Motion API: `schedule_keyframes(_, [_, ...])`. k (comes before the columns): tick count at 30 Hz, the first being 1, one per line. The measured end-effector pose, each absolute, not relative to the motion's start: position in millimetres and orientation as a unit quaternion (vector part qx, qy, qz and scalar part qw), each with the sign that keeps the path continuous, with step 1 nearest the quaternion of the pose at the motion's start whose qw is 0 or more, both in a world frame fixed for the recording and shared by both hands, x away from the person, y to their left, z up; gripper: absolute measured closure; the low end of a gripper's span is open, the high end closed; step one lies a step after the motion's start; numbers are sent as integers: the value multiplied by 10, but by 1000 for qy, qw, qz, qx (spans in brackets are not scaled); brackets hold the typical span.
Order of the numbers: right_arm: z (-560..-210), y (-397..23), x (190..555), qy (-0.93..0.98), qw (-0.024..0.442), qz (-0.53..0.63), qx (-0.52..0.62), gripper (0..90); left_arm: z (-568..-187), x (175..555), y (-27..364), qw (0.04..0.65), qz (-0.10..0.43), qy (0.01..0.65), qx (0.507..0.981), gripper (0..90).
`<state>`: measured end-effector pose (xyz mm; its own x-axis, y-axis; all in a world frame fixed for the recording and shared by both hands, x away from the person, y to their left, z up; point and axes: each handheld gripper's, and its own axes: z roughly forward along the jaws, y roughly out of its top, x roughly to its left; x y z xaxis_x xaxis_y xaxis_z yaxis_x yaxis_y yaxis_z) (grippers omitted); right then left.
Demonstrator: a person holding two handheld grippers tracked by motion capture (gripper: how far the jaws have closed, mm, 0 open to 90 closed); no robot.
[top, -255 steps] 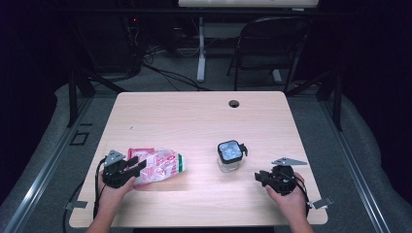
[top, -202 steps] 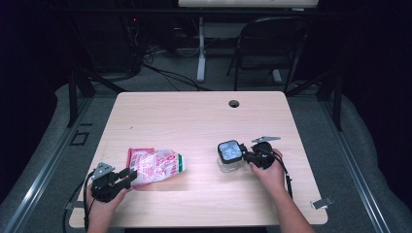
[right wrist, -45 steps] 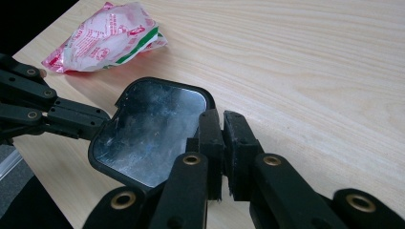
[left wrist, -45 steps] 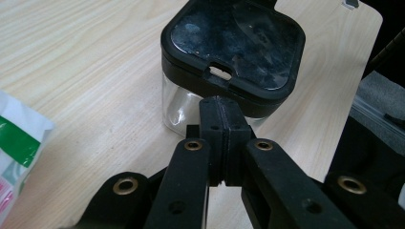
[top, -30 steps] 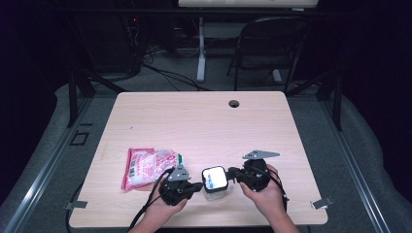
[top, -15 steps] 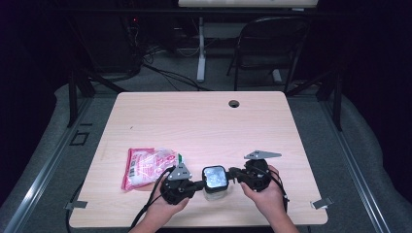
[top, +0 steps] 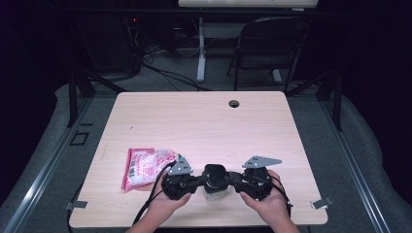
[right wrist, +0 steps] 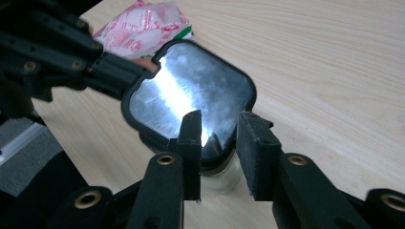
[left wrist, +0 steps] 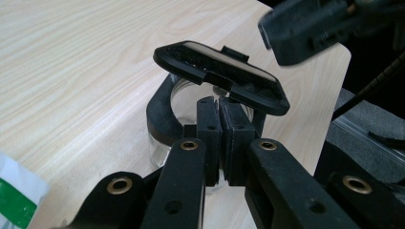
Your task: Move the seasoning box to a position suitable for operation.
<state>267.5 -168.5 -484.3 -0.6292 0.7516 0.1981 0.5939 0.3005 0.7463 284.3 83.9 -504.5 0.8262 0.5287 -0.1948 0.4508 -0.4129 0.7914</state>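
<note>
High view: glass jar (top: 214, 190) at near edge of counter (top: 204, 121), hinged lid (top: 214, 173) half-lifted. Rigid, slick, breakable. Left claw (top: 198, 181) pinches collar tab; right claw (top: 232, 177), just opening, straddles lid clasp. Grip the plastic.

Each black claw (top: 193, 180) has brass-ringed holes, a grey plate and a cable.

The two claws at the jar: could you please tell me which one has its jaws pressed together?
The left claw: its jaws meet at the jar beneath the raised lid. The right claw shows a clear gap, having just been opening.
</note>
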Motion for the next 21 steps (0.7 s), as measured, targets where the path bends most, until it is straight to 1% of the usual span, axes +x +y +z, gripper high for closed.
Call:
schedule_keyframes(4, [-4847,-1647,2592,811,110,412,401,654,-5012,2856,815,459,44,289,839,864])
schedule_keyframes(11, [-4859,-1601,2504,817,103,412,390,582,-4956,2875,783,463,47,291,836,848])
schedule_keyframes(14, [-4869,-1563,2489,818,112,413,383,540,-4933,2876,758,462,54,287,837,844])
schedule_keyframes(15, [-4869,-1563,2489,818,112,413,383,540,-4933,2876,758,462,54,287,837,844])
schedule_keyframes(16, [-4879,-1524,2480,822,127,409,375,533,-4926,2879,753,462,53,287,837,842])
schedule_keyframes(18, [-4889,-1491,2474,824,137,403,372,523,-4920,2881,741,463,55,286,837,841])
schedule_keyframes(19, [-4942,-1456,2491,810,146,437,364,520,-4922,2880,737,465,56,287,836,839])
schedule_keyframes(21, [-4974,-1420,2512,802,154,450,361,533,-4923,2881,735,462,57,287,837,835])
